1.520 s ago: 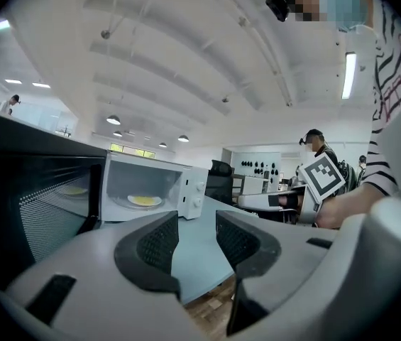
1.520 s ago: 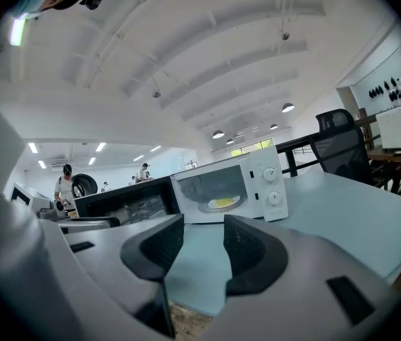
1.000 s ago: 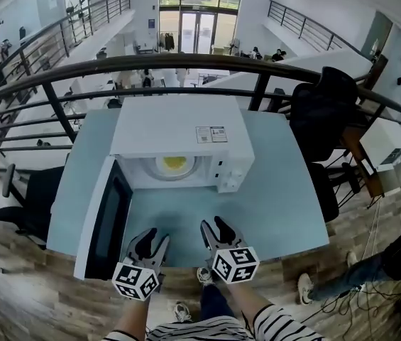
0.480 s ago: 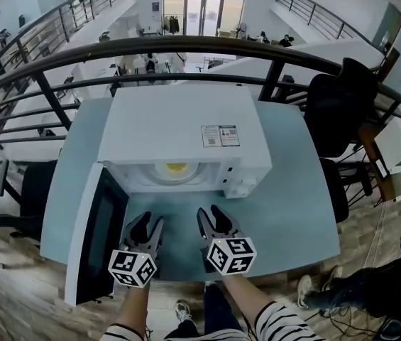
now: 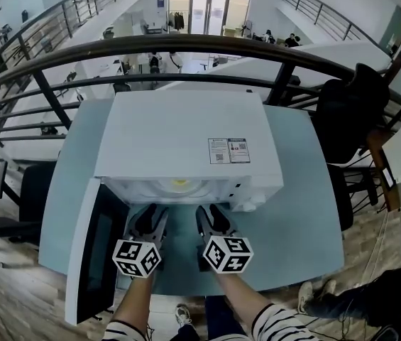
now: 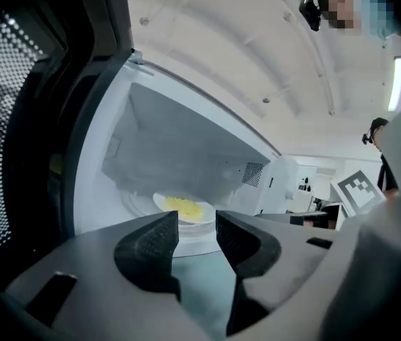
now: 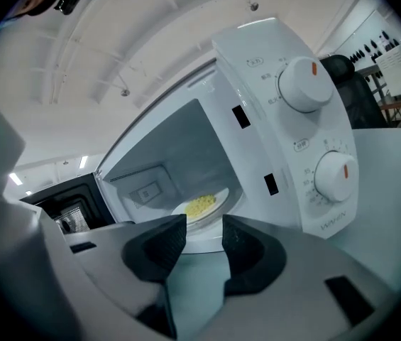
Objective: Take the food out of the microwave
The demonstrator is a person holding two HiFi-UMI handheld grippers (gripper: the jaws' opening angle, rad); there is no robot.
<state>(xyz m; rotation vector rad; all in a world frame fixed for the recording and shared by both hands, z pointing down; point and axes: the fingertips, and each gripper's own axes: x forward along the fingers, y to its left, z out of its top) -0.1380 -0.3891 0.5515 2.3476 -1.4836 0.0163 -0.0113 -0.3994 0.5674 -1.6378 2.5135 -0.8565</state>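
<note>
1. Both grippers are held side by side, low over the table (image 5: pixel 296 226), right at the mouth of the open microwave (image 5: pixel 186 137). The left gripper (image 5: pixel 152 215) is nearer the door (image 5: pixel 97 251) and the right gripper (image 5: pixel 210 215) is nearer the control panel.
2. Seen along its own length, the left gripper has its jaws standing apart. Only bare table and the front of the oven floor show through the gap, and nothing is gripped.
3. The right gripper's jaws are apart too, though they have just been closing a little. Nothing lies between them either.
4. The food (image 7: pixel 200 204) is a small yellow heap on a white plate (image 6: pixel 175 215), and it sits inside the oven cavity near the middle of its floor. It is ahead of both sets of jaws and neither touches it.
5. The door is swung wide to the person's left, with its dark window facing inward. A dotted mesh shows on that window in the left gripper view.
6. On the panel beside the cavity are two white dials with orange marks — the upper dial (image 7: pixel 305 84) directly above the lower dial (image 7: pixel 335 175).
7. The microwave is white, with a printed label (image 5: pixel 228 150) on its top, and stands on the pale blue-green table.
8. Behind the table runs a dark curved railing (image 5: pixel 186 45), and a black chair (image 5: pixel 349 112) stands off the table's right side.
9. A striped sleeve (image 5: pixel 278 325) shows at the bottom of the head view, behind each gripper's marker cube (image 5: pixel 228 254).
</note>
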